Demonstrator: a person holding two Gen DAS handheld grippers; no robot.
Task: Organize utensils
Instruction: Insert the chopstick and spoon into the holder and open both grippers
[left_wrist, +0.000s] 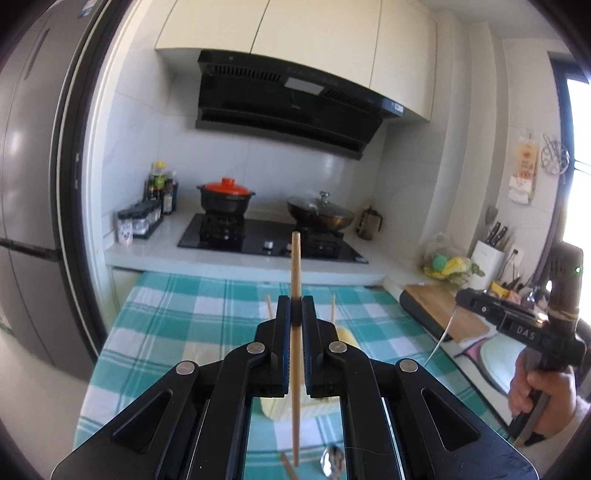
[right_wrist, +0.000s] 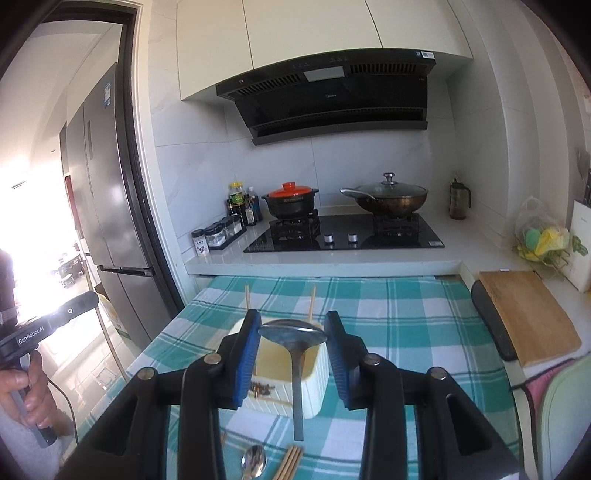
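My left gripper (left_wrist: 295, 308) is shut on a wooden chopstick (left_wrist: 295, 266) and holds it upright above the checked tablecloth. A cream ribbed utensil holder (right_wrist: 314, 384) stands on the cloth with two chopsticks (right_wrist: 312, 302) in it. In the right wrist view a metal spoon (right_wrist: 293, 332) hangs bowl-up between the spread fingers of my right gripper (right_wrist: 291, 332), over the holder; whether a pad touches it is unclear. Another spoon (right_wrist: 254, 461) and several chopsticks (right_wrist: 290, 461) lie on the cloth in front. The right gripper also shows in the left wrist view (left_wrist: 517, 317).
The green checked table (right_wrist: 406, 317) abuts a counter with a gas hob (right_wrist: 343, 232), a red-lidded pot (right_wrist: 290, 201) and a wok (right_wrist: 386, 197). A cutting board (right_wrist: 528, 314) lies at the right, a fridge (right_wrist: 107, 184) at the left.
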